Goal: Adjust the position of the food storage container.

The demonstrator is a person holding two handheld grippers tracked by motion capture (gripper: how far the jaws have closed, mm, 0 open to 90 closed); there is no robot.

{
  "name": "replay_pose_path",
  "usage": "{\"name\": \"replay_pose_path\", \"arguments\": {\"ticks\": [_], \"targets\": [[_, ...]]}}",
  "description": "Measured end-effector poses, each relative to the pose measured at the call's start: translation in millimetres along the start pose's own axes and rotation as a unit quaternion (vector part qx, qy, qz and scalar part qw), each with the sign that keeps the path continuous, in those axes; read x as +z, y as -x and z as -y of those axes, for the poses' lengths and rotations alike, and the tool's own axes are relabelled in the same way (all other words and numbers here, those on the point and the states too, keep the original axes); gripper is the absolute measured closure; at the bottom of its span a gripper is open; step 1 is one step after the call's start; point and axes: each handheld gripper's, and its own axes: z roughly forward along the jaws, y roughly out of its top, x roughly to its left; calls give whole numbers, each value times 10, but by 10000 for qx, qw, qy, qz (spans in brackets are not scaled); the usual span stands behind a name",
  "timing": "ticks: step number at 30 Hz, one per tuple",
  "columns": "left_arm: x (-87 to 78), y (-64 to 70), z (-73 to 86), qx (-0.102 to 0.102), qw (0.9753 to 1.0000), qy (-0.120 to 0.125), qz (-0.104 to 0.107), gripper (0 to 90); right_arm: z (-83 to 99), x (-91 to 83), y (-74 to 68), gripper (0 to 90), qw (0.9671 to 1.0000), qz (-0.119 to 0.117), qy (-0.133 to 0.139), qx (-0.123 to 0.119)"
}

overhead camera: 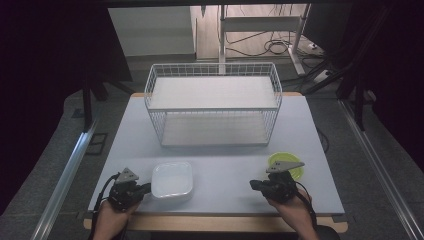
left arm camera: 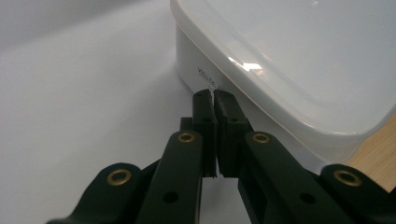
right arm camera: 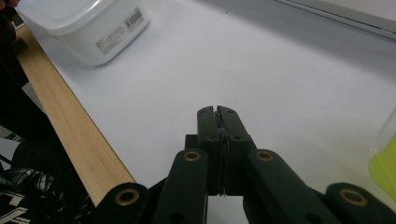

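My left claw (left arm camera: 212, 95) is closed and empty, tips just short of the white lidded container (left arm camera: 289, 70) ahead. My right claw (right arm camera: 217, 112) rests closed, empty. I should open wide before gripping its rim.

It looked like a lab or test room; black curtains (overhead camera: 45, 75) hung around the table (overhead camera: 225, 155); loose cables (overhead camera: 272, 47) lay on grey carpet (overhead camera: 65, 150) behind a metal stand (overhead camera: 222, 35).
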Motion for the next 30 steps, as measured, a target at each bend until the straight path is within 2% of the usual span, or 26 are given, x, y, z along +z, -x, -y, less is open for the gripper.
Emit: {"name": "replay_pose_path", "arguments": {"ticks": [4, 5, 10, 12, 22, 28, 30], "targets": [[77, 51, -63, 23, 9999, 21, 95, 885, -10, 40, 0, 891, 10000, -23, -1, 29], [132, 87, -115, 96, 9998, 11, 157, 885, -21, 70, 5, 891, 10000, -29, 9, 43], [240, 161, -203, 170, 9995, -2, 262, 889, -52, 126, 12, 891, 9999, -62, 39, 117], [330, 234, -287, 293, 9990, -36, 337, 890, -86, 174, 19, 891, 9998, -85, 58, 160], [621, 522, -610, 797, 9948, -72, 628, 899, -232, 302, 78, 891, 9998, 1, 44, 211], [687, 594, -674, 875, 9934, -80, 733, 899, -250, 332, 99, 887, 9997, 74, 12, 214], [704, 653, -675, 938, 9920, -117, 833, 899, -243, 333, 100, 885, 9998, 107, -9, 177]]}}
